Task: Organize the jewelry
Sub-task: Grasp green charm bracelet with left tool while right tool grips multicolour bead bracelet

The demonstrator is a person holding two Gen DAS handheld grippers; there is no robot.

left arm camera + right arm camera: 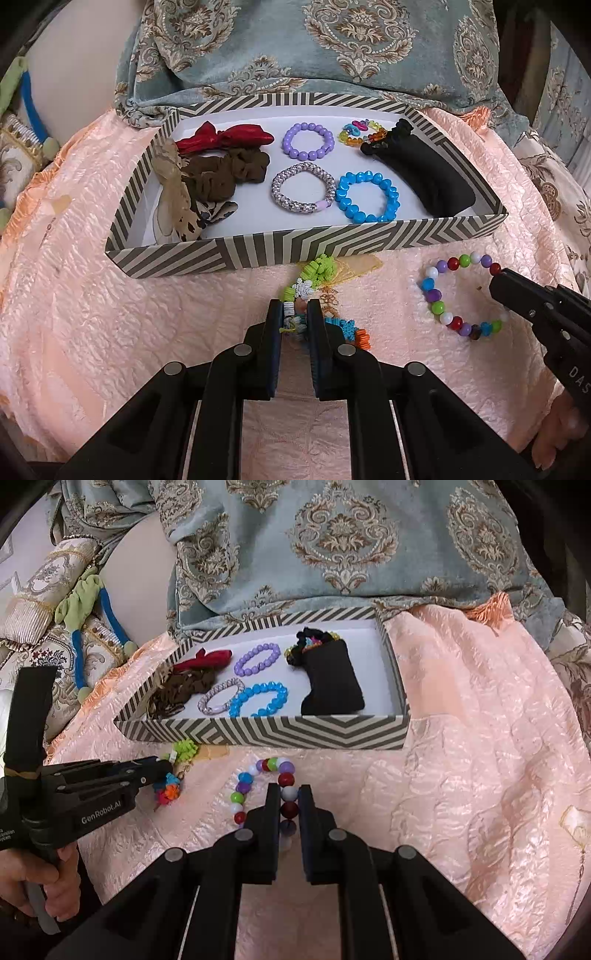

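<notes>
Peach quilted bedspread (110, 332), item list: striped tray (295, 251) holds sorted bracelets; my left tool (295, 314) clenches flower-charm bracelet (314, 277), right tool (289, 797) clenches multicolor bead bracelet (243, 786), both beside tray, ready for lifting in.

Cloth, card and glossy beads — the surfaces we see

We see a crinkled, faintly shiny peach cloth (110, 314) under a smooth striped grey-and-cream cardboard tray (332, 245) with a matt white floor. Inside it, the round blue bead bracelet (367, 201) and lilac bead bracelet (308, 141) look like glossy plastic, the brown scrunchie (225, 173) and black fabric pouch (424, 177) matt cloth, the red bow (229, 137) satiny. We note the matt black plastic left gripper (294, 314) and right gripper (289, 801) — the multicoloured round-bead bracelet (286, 779) shines.
</notes>
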